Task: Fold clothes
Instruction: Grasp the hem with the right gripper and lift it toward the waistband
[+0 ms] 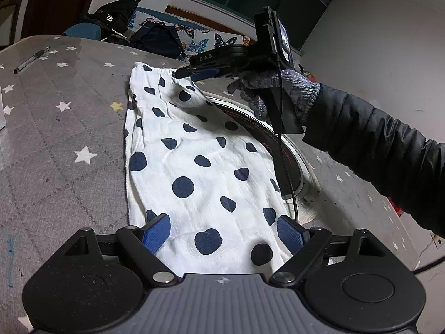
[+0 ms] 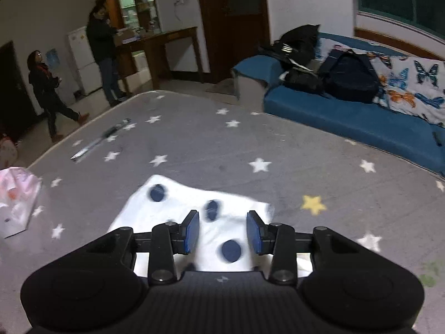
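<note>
A white garment with dark blue polka dots lies stretched along the grey star-print surface, its elastic waistband at the far end. My left gripper is open over the near end of the garment, its blue pads wide apart. My right gripper, held by a gloved hand, hovers at the waistband end. In the right wrist view the right gripper is open just above the garment's edge, holding nothing.
A round dark disc with a white rim lies partly under the garment's right side. A pen lies far left. A blue sofa with bags stands beyond the surface. A plastic bag is left. Two people stand far off.
</note>
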Action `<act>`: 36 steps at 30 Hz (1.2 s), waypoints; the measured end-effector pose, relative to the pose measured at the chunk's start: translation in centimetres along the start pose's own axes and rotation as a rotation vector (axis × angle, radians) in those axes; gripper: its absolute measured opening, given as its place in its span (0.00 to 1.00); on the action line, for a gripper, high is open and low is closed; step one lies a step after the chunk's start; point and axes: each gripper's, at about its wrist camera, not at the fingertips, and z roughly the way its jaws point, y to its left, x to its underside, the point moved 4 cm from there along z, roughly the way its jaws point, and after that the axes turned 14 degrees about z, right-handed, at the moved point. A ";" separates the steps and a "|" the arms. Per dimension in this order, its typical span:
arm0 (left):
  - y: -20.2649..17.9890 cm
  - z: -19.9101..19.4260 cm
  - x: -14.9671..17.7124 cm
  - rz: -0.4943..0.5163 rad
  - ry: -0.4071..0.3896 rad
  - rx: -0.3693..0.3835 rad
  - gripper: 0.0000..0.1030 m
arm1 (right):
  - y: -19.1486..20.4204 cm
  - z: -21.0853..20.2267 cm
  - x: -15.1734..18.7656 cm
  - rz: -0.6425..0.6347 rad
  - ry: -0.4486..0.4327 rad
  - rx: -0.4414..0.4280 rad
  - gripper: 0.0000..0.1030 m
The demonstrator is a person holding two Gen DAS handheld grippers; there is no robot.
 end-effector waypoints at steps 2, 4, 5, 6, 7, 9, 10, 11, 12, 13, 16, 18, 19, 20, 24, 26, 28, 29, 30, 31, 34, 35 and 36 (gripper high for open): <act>0.0 0.0 0.0 -0.002 0.001 0.000 0.84 | -0.7 0.3 -0.2 0.026 -0.002 0.014 0.44; 0.0 0.0 0.0 -0.003 0.002 -0.001 0.84 | -1.3 1.0 -0.3 0.034 0.005 0.025 0.45; 0.0 0.0 -0.1 -0.003 0.003 -0.002 0.84 | -1.5 1.3 -0.4 0.035 0.013 0.022 0.45; 0.0 0.0 -0.1 -0.003 0.004 -0.003 0.84 | -1.7 1.7 -0.3 0.043 0.022 0.015 0.46; 0.0 0.0 -0.1 -0.003 0.004 -0.004 0.84 | -1.8 1.9 -0.2 0.044 0.021 0.012 0.48; 0.0 0.0 -0.1 -0.003 0.006 -0.006 0.84 | -2.0 2.1 -0.3 0.043 0.006 -0.004 0.48; 0.0 0.0 -0.1 -0.003 0.007 -0.008 0.84 | -2.0 2.1 -0.3 0.045 0.002 -0.010 0.48; 0.0 0.0 -0.1 -0.003 0.008 -0.010 0.84 | -2.0 2.1 -0.2 0.037 0.000 -0.011 0.48; 0.0 0.0 -0.1 -0.003 0.010 -0.012 0.84 | -1.9 2.1 -0.1 0.029 -0.002 -0.013 0.47; -0.1 0.0 -0.1 -0.003 0.011 -0.014 0.84 | -1.8 2.1 0.0 0.025 -0.001 -0.017 0.44; -0.1 0.0 -0.2 -0.003 0.014 -0.021 0.84 | -1.8 1.9 0.0 0.041 0.005 -0.038 0.24; 0.0 -0.1 -0.2 -0.005 0.016 -0.030 0.84 | -1.8 1.5 -0.2 0.061 0.007 -0.054 0.20; 0.1 -0.2 -0.2 -0.007 0.017 -0.036 0.84 | -1.5 1.1 -0.2 0.052 0.000 -0.056 0.18; 0.2 -0.3 -0.2 -0.010 0.016 -0.041 0.84 | -1.3 0.7 -0.2 0.043 -0.008 -0.059 0.17; 0.5 -1.0 0.0 -0.019 0.012 -0.065 0.85 | -0.1 -1.3 -0.5 0.028 -0.038 -0.093 0.17; 0.6 -1.3 0.1 -0.021 0.014 -0.084 0.85 | 0.7 -2.7 -0.6 0.014 -0.052 -0.106 0.17; 0.9 -1.7 0.4 -0.032 0.020 -0.111 0.85 | 1.3 -3.9 -0.4 0.005 -0.060 -0.116 0.17; 1.1 -1.9 0.6 -0.038 0.023 -0.124 0.85 | 1.6 -4.6 -0.3 0.001 -0.065 -0.121 0.17; 1.3 -2.0 0.7 -0.047 0.025 -0.135 0.85 | 2.0 -5.6 -0.2 0.000 -0.071 -0.136 0.17; 1.4 -2.3 0.9 -0.054 0.025 -0.144 0.85 | 2.2 -6.2 0.0 0.000 -0.074 -0.145 0.17; 1.8 -3.1 1.3 -0.067 0.021 -0.174 0.85 | 3.4 -8.8 0.7 -0.012 -0.084 -0.179 0.17; 1.9 -3.4 1.5 -0.070 0.020 -0.184 0.85 | 3.8 -9.6 1.1 -0.019 -0.085 -0.188 0.17; 1.9 -3.7 1.7 -0.073 0.018 -0.193 0.85 | 4.1 -10.2 1.3 -0.024 -0.086 -0.195 0.17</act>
